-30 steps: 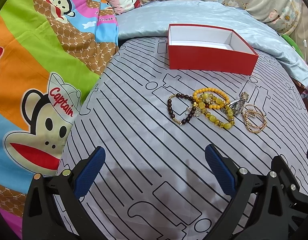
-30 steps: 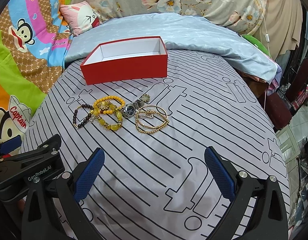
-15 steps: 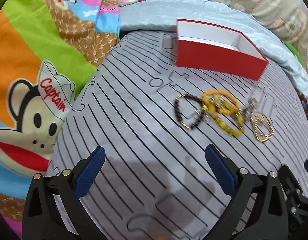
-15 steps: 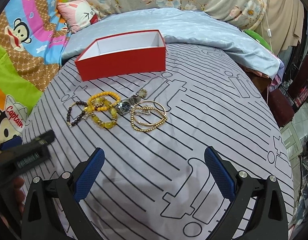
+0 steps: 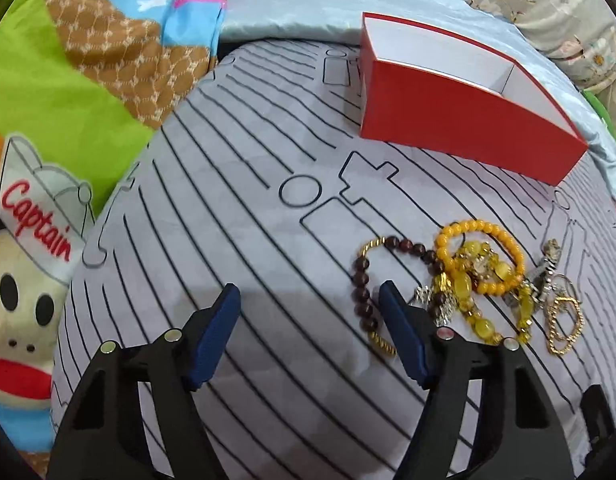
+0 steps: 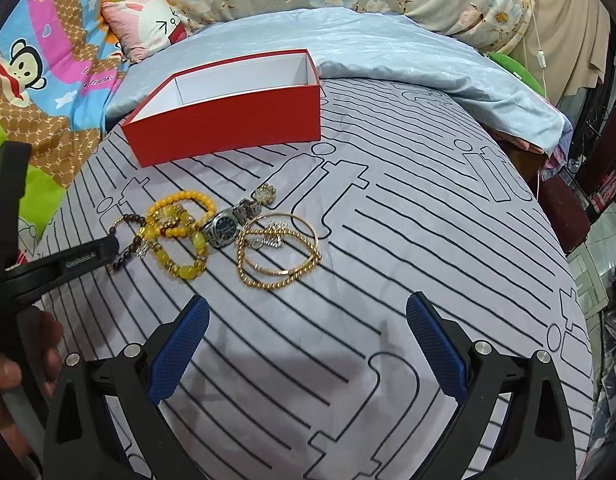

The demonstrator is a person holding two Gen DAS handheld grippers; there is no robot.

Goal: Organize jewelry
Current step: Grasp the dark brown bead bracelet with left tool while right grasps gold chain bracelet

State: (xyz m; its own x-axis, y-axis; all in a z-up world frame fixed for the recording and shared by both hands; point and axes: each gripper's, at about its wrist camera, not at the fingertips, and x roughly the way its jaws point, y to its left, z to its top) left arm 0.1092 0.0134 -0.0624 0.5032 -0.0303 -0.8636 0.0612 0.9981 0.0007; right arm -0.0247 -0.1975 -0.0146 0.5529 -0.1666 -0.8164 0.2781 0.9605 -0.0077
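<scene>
A pile of jewelry lies on the grey striped sheet: a dark red bead bracelet (image 5: 364,296) (image 6: 128,220), yellow bead bracelets (image 5: 480,256) (image 6: 180,216), a silver watch (image 6: 224,228) and gold chain bracelets (image 6: 280,256) (image 5: 564,320). Behind them stands an empty red box (image 5: 460,120) (image 6: 228,120). My left gripper (image 5: 308,300) hangs low over the sheet with its jaws closing. The dark bracelet's left side lies just inside the right finger, and the pads are not pressing on it. My right gripper (image 6: 308,306) is open with nothing in it, short of the gold chains.
A bright cartoon monkey blanket (image 5: 68,120) covers the left. A light blue quilt (image 6: 368,48) and a pink pillow (image 6: 148,32) lie behind the box. The bed drops off at the right near a dark chair (image 6: 568,208). A hand (image 6: 12,368) holds the left gripper.
The left gripper has come forward and down onto the dark bracelet, and its jaws have narrowed. The right gripper has edged a little closer to the jewelry, still wide open.
</scene>
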